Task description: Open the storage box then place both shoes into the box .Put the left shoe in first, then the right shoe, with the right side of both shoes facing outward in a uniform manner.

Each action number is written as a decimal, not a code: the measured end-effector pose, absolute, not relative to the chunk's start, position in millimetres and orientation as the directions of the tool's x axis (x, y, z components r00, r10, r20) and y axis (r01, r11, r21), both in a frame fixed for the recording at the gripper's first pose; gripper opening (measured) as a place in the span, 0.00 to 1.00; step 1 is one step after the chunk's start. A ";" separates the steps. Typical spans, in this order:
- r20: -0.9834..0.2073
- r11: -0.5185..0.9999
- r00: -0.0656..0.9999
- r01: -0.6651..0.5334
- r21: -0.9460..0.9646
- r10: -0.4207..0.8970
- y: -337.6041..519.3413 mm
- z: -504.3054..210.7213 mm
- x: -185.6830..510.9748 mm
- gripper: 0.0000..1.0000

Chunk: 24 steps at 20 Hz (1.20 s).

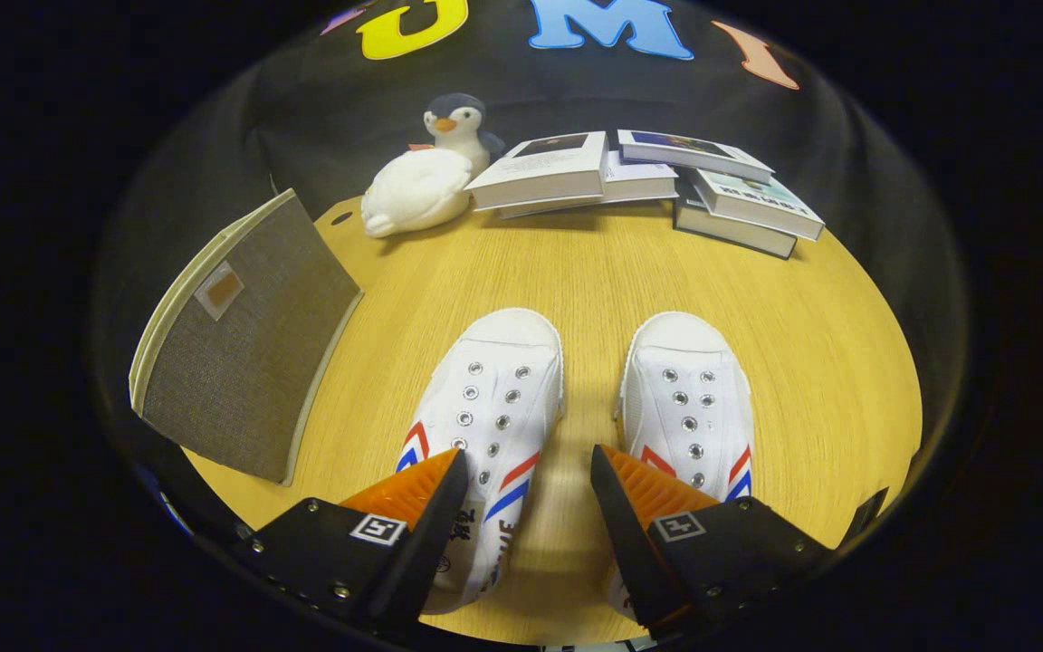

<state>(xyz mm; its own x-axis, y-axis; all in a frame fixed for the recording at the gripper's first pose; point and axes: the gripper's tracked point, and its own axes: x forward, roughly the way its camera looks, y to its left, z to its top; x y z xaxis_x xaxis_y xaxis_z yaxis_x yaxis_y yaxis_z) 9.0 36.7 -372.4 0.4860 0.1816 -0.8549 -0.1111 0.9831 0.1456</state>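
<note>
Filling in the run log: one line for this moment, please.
stage: start | grey fabric storage box: closed | white canvas left shoe, right shoe: on wooden table | gripper: fingers open, empty, above shoes

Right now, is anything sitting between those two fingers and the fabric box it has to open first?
Nothing visible blocks the way. The gripper is open, hovering over the two white shoes, while the storage box stands off to the left of the fingers. Only bare table lies between the left shoe and the box.
</note>
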 end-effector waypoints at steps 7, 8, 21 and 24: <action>-0.862 0.963 0.436 -0.045 0.266 0.258 45.0 -379.4 6.2 0.35; -0.870 0.959 0.413 -0.033 0.282 0.270 43.2 -379.6 4.6 0.36; -0.811 0.841 0.454 0.210 0.499 0.368 57.0 -326.6 18.5 0.00; -0.786 0.824 0.474 0.194 0.533 0.397 70.3 -298.1 28.2 0.00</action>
